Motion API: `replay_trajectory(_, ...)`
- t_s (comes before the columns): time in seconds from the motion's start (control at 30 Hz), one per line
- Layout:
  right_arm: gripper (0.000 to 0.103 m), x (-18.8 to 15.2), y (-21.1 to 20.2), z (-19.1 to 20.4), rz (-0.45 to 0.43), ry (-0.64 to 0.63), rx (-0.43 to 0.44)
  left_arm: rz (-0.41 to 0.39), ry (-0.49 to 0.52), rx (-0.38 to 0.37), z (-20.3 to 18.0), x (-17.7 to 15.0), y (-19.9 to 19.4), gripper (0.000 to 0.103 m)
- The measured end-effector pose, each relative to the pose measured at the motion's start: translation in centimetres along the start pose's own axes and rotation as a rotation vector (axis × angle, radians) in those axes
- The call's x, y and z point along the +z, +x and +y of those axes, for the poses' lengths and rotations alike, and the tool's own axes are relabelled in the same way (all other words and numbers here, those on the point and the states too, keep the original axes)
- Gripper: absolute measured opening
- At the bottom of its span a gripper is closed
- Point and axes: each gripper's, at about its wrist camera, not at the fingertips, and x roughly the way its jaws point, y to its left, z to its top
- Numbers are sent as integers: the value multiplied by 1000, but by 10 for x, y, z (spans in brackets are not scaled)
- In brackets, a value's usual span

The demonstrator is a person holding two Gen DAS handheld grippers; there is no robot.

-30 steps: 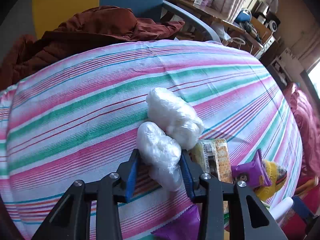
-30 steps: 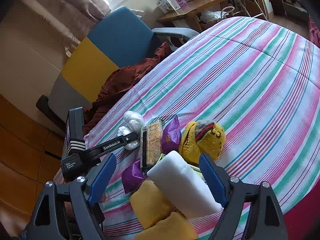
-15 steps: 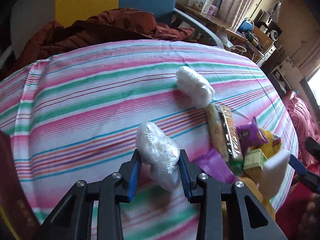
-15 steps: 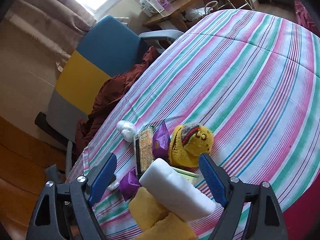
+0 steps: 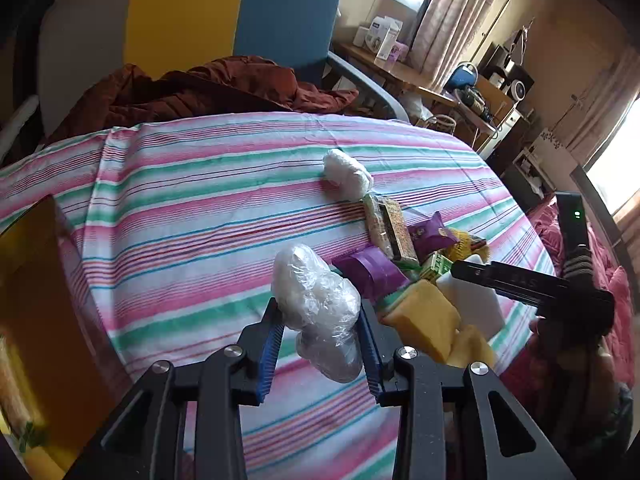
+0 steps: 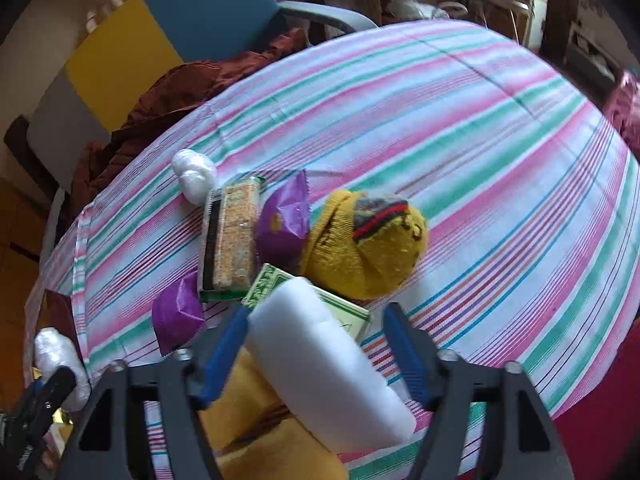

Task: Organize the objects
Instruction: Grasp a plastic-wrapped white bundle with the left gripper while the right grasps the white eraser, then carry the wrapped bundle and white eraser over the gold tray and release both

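Left claw (image 5: 320, 338): pinching a clear-wrapped white bundle (image 5: 316, 304), held above the striped bench (image 5: 180, 216). Right claw (image 6: 316, 344): spread, astride a white foam block (image 6: 324, 364) lying on yellow sponges (image 6: 248, 384). Second wrapped bundle (image 5: 347, 174) lies beside the cracker packet (image 5: 390, 226).

Wrapped bundle (image 5: 316, 312) now farther from pile

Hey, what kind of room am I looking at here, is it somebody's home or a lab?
Most likely a lived-in home room: a striped tablecloth with snacks and a knitted yellow hat, an armchair draped with a brown garment, and curtained windows.
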Motion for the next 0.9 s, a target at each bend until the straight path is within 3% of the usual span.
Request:
replay_trajectory(0.07,49,-3,-4,6,-10,-37,-20,-15,-12,-6,4,-5,-13,37)
replay_trajectory(0.17,44,-7,-15,14,-54,-86,-36,-49,-21,-3,12,-13,-33,37)
replay_trajectory(0.43,44,-13,-76,12,-235,-51,20,-102,-58,-6,31,-34,-65,37)
replay_trajectory(0.6,44,-13,-110,40,-311,-102,89,-126,-90,3,46,-52,-83,37)
replay_trajectory(0.77,44,-26,-125,89,-294,-205,220,-153,-150,25,74,-75,-108,37)
replay_trajectory(0.9,44,-46,-120,143,-222,-304,333,-190,-222,55,103,-90,-132,37)
